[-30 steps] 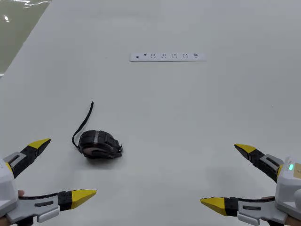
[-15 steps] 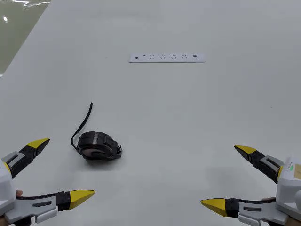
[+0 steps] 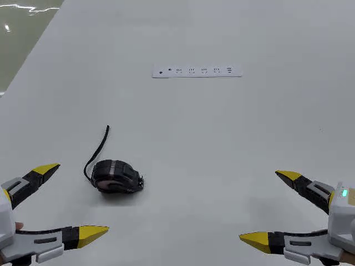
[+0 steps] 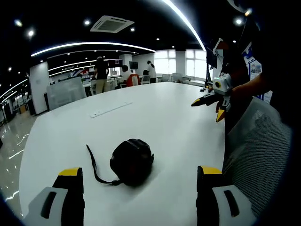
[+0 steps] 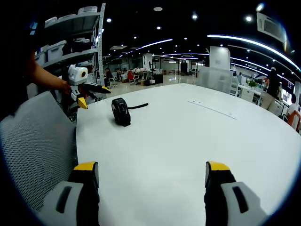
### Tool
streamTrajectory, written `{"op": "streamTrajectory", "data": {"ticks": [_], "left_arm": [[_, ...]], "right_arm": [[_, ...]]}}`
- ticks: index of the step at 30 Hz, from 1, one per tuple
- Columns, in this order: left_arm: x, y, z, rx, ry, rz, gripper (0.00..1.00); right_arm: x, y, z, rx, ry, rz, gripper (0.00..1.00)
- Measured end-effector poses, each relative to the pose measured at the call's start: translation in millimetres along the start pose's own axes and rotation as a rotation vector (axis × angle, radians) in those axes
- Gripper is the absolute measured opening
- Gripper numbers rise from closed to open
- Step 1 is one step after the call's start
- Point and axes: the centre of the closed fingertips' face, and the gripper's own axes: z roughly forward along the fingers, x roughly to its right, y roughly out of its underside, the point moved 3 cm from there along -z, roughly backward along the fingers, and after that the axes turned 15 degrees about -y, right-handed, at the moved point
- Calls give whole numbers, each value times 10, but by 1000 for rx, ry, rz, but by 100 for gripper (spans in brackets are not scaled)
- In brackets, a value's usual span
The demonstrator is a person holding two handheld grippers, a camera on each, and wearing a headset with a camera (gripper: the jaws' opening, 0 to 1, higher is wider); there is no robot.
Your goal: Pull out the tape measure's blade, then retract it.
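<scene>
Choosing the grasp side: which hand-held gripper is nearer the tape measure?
Left. The left hand-held gripper is close, just left of the tape measure; the right hand-held gripper is far to its right.

Tape measure (image 3: 115, 176) — bare tabletop (image 3: 222, 144) around.

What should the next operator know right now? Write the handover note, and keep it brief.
Left claw: open, empty, with the tape measure just ahead of it.
Right claw: open, empty, well off to the right of the tape measure.
Tape measure: lying on the white table, touched by neither claw. Its black strap trails away from it, and no blade is out.
Done: nothing yet.
Left: hold the case, pull the blade out, then retract it.
</scene>
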Motion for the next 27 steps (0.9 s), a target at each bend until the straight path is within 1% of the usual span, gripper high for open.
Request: {"op": "streamTrajectory", "data": {"ticks": [8, 11, 13, 18, 22, 27], "left_arm": [[-34, -50, 77, -14, 30, 31, 95], [-31, -61, 108, -24, 58, 56, 95], [-32, -71, 125, -27, 68, 68, 95], [-50, -86, 172, -41, 97, 88, 92], [-45, -70, 206, -66, 126, 116, 88], [-41, -49, 261, -100, 165, 147, 81]], "right_arm": [[54, -13, 26, -19, -23, -18, 94], [71, -14, 62, -36, -40, -34, 93], [73, -23, 84, -44, -47, -43, 92], [89, -58, 171, -42, -67, -48, 90], [103, -88, 257, -44, -83, -60, 88], [136, -128, 360, -47, -101, -74, 81]]}}
